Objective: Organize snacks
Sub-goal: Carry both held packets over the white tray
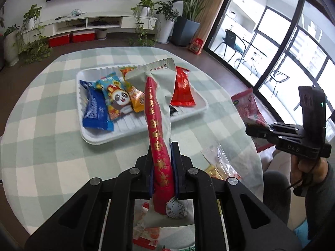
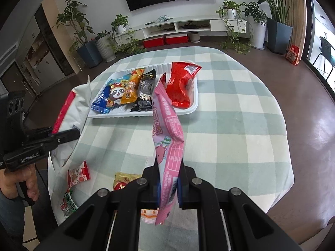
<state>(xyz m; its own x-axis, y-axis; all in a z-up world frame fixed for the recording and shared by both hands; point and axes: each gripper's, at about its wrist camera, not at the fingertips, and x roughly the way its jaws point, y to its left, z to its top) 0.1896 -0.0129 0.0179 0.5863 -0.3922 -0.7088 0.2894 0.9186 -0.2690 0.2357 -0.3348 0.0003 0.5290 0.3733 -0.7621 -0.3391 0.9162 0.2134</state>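
Observation:
My left gripper (image 1: 162, 152) is shut on a white snack packet with a red stripe (image 1: 159, 113), held upright above the table in front of the white tray (image 1: 146, 128). The tray holds several packets: blue (image 1: 94, 108), panda (image 1: 117, 98), orange (image 1: 134, 94), red (image 1: 183, 90). My right gripper (image 2: 169, 167) is shut on a pink snack packet (image 2: 167, 129), held above the table near the tray (image 2: 194, 102). The right gripper with the pink packet also shows in the left wrist view (image 1: 251, 108), at the right edge.
The round table has a green-and-white checked cloth (image 2: 230, 125). Loose snack packets lie near its front edge (image 2: 78, 174), (image 2: 123, 181), (image 1: 217, 165). Plants, a TV stand and red boxes stand beyond the table. Glass doors are at the right.

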